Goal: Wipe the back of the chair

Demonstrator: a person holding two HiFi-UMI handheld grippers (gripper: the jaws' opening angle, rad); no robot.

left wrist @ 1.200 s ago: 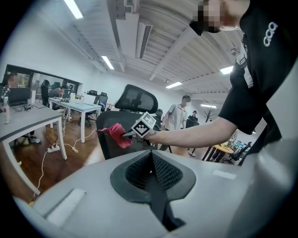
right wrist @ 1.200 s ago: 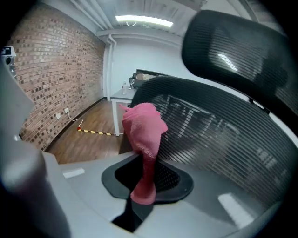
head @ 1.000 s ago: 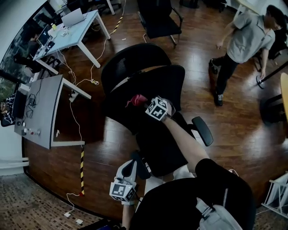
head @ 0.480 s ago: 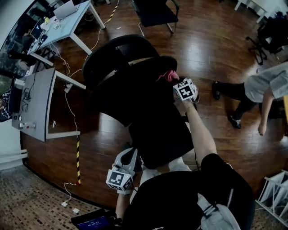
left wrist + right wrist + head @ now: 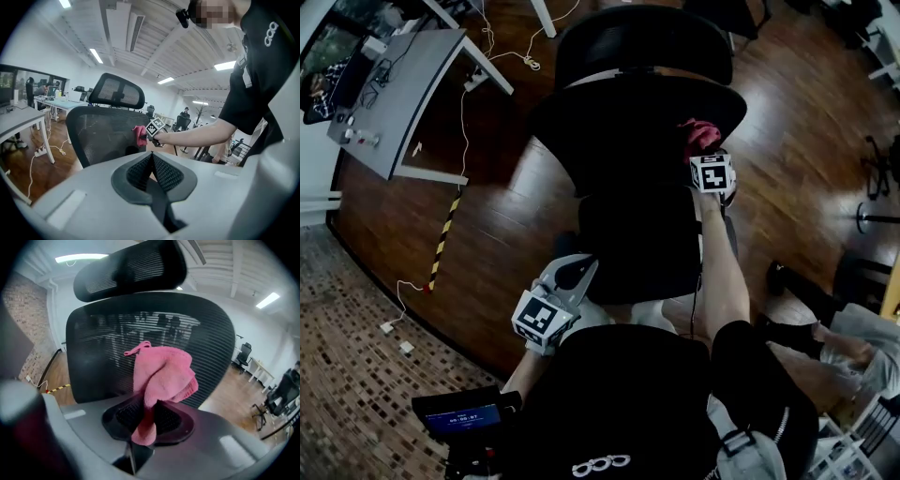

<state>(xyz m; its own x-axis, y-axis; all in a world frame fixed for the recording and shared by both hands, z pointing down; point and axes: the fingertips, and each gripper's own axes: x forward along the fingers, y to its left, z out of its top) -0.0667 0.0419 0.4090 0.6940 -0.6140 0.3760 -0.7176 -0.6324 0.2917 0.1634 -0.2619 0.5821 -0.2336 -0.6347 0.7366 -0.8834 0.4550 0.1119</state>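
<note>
Wiping step in hand, judged to be mid-stroke: pink cloth [image 5: 161, 373] clamped between the closed jaws of the right gripper [image 5: 143, 416], bunched upward and held against or just before the mesh chair back [image 5: 150, 329], below the headrest [image 5: 129, 273]. In the head view, right gripper at the right edge of the chair back, cloth at its upper right corner, on the face turned toward the seat [image 5: 637, 244]. Left gripper [image 5: 152, 171] idle, jaws together on nothing, held close to the body at the near left of the seat, well apart from the chair back. Task judged far from complete: only one corner of the mesh under the cloth here. Next move, as a judgement: press the cloth flat on the mesh and sweep leftward across the back, then work lower in rows, keeping the clamp firm against slipping of the loose folds; steady the swivel chair with the left gripper if needed. Hard to make out: actual contact between cloth and mesh, settled in no view; lower part of the back hidden behind the right gripper's body; black chair parts merging in the dark head view; chair base hidden beneath the seat. Cut off at the near right edge: a second person [image 5: 853, 342], legs and a sleeve only.
</note>
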